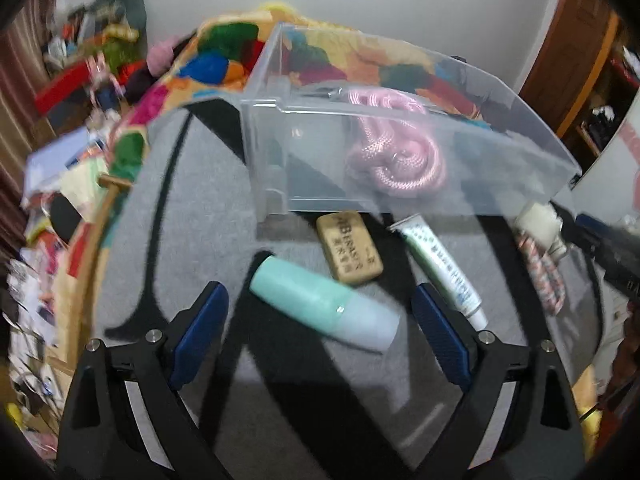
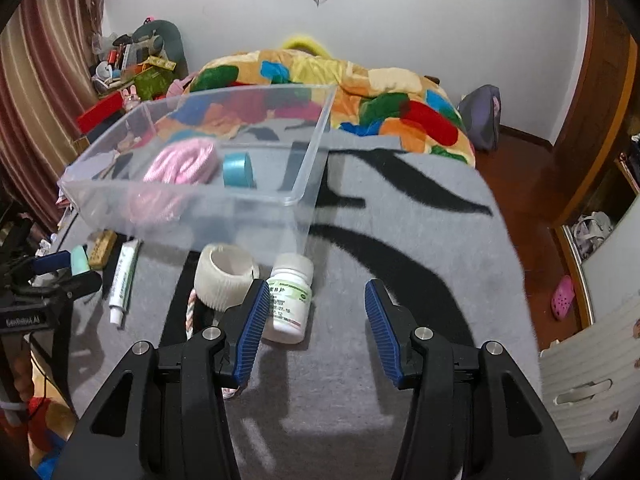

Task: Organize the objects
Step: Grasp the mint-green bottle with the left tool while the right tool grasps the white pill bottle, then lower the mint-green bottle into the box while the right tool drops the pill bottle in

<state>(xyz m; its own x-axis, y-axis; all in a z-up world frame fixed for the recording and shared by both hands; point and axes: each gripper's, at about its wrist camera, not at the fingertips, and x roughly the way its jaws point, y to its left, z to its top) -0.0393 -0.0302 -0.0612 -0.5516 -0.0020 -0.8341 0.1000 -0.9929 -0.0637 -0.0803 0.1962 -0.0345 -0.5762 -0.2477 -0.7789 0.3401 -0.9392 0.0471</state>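
A clear plastic bin (image 1: 400, 148) (image 2: 192, 208) stands on a grey and black blanket. It holds a pink rope (image 1: 396, 156) (image 2: 180, 164) and a blue tape roll (image 2: 239, 170). My left gripper (image 1: 320, 312) is open, with a mint green bottle (image 1: 324, 306) lying between its fingers. A tan eraser (image 1: 350, 254) and a white tube (image 1: 444, 268) (image 2: 124, 280) lie just beyond. My right gripper (image 2: 316, 320) is open, with a white pill bottle (image 2: 289, 300) by its left finger and a white tape roll (image 2: 226, 276) to the left.
A braided cord (image 1: 542, 276) lies at the right of the tube. A colourful quilt (image 2: 360, 92) lies behind the bin. Clutter fills the left side (image 1: 60, 168). The blanket edge drops to a wooden floor (image 2: 532, 200) on the right.
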